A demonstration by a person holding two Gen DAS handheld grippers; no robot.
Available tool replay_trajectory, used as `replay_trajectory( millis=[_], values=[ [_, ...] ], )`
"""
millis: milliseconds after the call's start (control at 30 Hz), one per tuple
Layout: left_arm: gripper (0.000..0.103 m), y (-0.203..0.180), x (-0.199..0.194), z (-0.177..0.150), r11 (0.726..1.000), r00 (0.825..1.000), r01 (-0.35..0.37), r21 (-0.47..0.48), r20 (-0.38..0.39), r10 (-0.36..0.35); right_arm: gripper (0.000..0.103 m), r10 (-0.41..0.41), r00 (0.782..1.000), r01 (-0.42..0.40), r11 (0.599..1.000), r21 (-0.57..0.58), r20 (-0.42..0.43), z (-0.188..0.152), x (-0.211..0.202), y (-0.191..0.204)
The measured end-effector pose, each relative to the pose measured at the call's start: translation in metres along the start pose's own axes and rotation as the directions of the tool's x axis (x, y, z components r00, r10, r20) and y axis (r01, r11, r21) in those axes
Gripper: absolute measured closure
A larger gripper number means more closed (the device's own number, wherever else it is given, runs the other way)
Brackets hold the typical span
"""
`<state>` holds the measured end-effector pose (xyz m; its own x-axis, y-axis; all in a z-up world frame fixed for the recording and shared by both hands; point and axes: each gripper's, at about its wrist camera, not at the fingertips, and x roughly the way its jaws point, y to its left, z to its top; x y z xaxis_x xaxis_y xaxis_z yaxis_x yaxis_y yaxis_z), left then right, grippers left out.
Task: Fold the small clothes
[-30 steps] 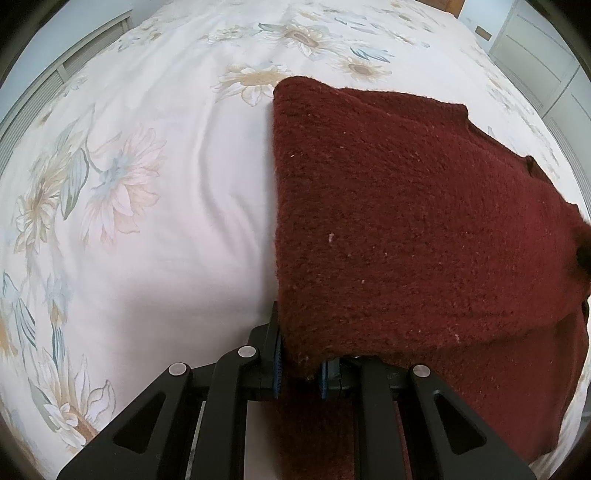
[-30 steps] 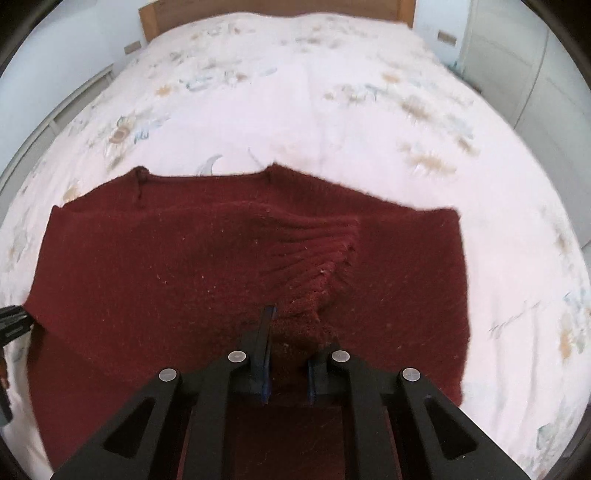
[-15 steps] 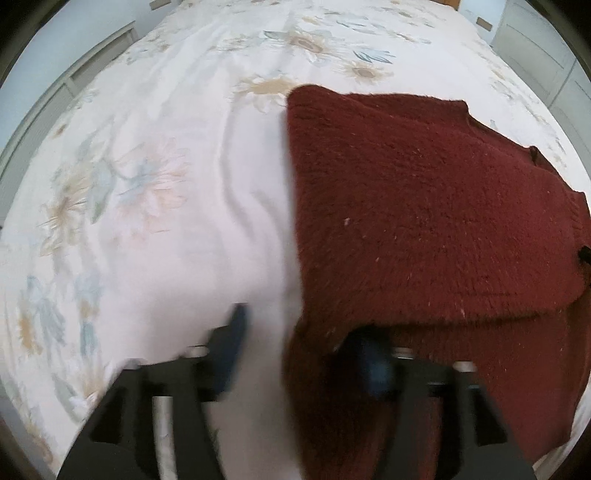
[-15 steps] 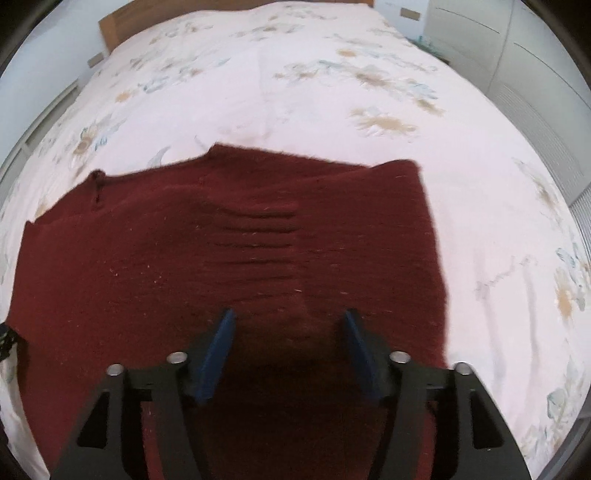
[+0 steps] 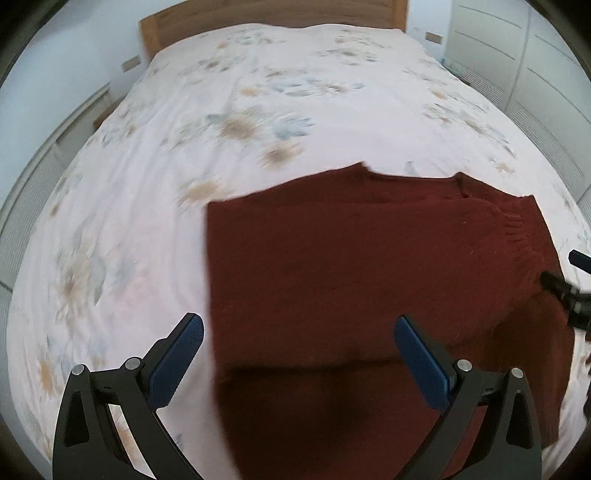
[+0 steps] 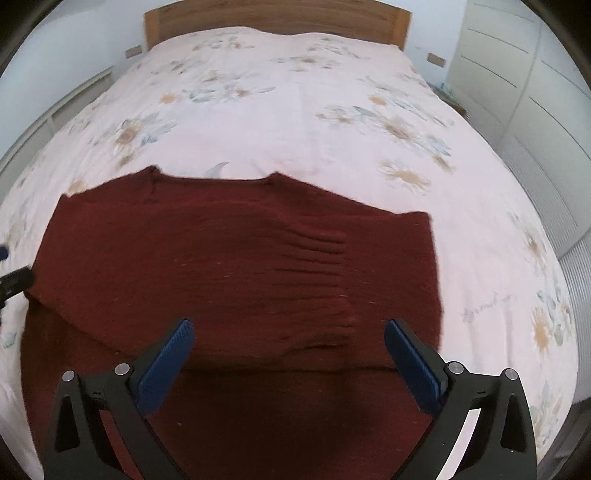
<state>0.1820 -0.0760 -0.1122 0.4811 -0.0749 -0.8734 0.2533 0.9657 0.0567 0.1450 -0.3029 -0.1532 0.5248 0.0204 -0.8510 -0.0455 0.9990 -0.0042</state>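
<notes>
A bed (image 6: 295,122) with a pale floral cover (image 6: 424,155) carries everything, its wooden headboard (image 6: 277,18) at the far end, well beyond the tongs. Directly on the cover, just ahead of and under the tongs, lies a dark red knit sweater (image 6: 229,266), spread flat with a folded layer on top; its ribbed cuff (image 6: 317,273) rests toward the right side

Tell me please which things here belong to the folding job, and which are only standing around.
For the job:
- dark red sweater, sleeves folded in, flat on the bed
- left gripper, open, holding nothing
- right gripper, open, holding nothing
- flowered bed cover, the work surface

Only around:
- wooden headboard
- white wardrobe doors
</notes>
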Motion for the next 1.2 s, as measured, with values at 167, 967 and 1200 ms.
replay_trajectory(
  millis=[167,967,1200],
  values=[
    [0.001,-0.017,0.042,0.007,0.999,0.999,0.036,0.001,-0.033,-0.036,0.0,0.006,1.0,-0.006,1.0,-0.015,-0.006,-0.005,0.018,0.023],
    [0.001,0.049,0.058,-0.03,0.985,0.984,0.139,-0.103,-0.094,-0.149,0.0,-0.018,1.0,0.018,0.994,0.11,0.0,-0.035,0.024,-0.058],
    [0.001,0.072,0.004,-0.055,0.982,0.987,0.135,-0.132,-0.066,-0.144,0.0,0.033,0.999,-0.035,0.993,0.116,0.02,-0.068,-0.027,-0.072]
  ],
)
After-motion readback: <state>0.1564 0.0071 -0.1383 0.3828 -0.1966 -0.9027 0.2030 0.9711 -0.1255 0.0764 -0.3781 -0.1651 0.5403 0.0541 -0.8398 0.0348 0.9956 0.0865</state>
